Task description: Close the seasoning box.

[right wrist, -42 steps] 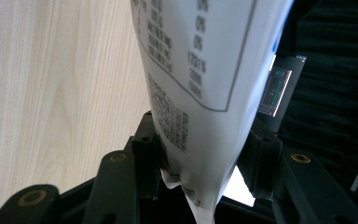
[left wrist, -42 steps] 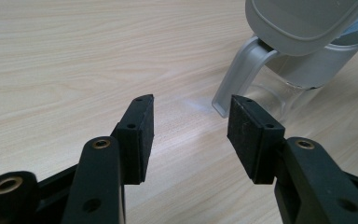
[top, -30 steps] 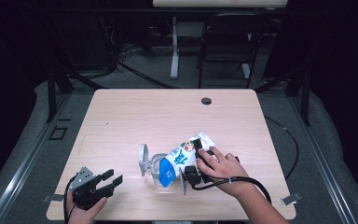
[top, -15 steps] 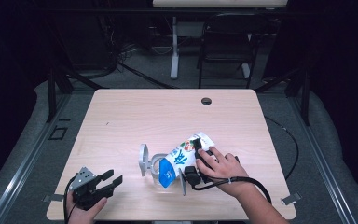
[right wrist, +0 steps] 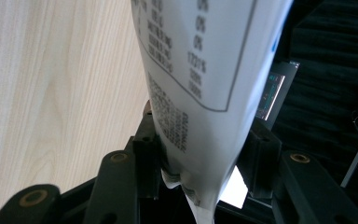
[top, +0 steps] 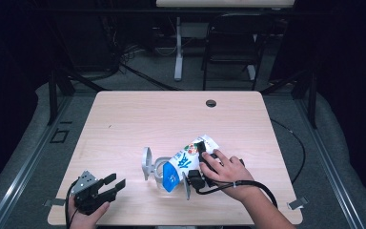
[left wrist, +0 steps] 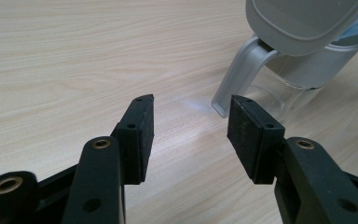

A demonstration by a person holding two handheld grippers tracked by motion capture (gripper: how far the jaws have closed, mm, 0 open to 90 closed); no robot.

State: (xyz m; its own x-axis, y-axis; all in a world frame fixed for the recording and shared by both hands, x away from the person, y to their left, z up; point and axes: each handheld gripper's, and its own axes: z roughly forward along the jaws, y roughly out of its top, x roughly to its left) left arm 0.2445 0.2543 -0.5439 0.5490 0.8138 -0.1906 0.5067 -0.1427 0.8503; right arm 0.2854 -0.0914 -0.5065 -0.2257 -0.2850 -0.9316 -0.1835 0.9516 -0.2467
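Table [top: 124, 119]: I had a pale wood top to work on, with most of it bare and all the action near my edge.
Pitcher [top: 158, 171]: The clear jug with its grey handle and lid stood upright near the front middle; in the left gripper view its handle [left wrist: 235, 77] showed just past the left jaws, not touching them.
Bag [top: 187, 160]: The blue and white pouch lay tipped, its low end over the pitcher's mouth and its high end toward my right hand; whether anything ran out of it I could not tell.
Right gripper [top: 201, 167]: I had its jaws clamped on the bag's upper end; the right gripper view showed the printed film [right wrist: 200, 84] pinched between both pads.
Left gripper [top: 106, 187]: It rested near the front left corner, jaws spread wide with nothing between them [left wrist: 189, 135], apart from the pitcher.
Pour, as I judged it: I needed to keep the bag's low end inside the rim and raise the high end slowly, so nothing spilled onto the wood.
Support, as I judged it: The left gripper was near enough to steady the handle if the pitcher tipped.
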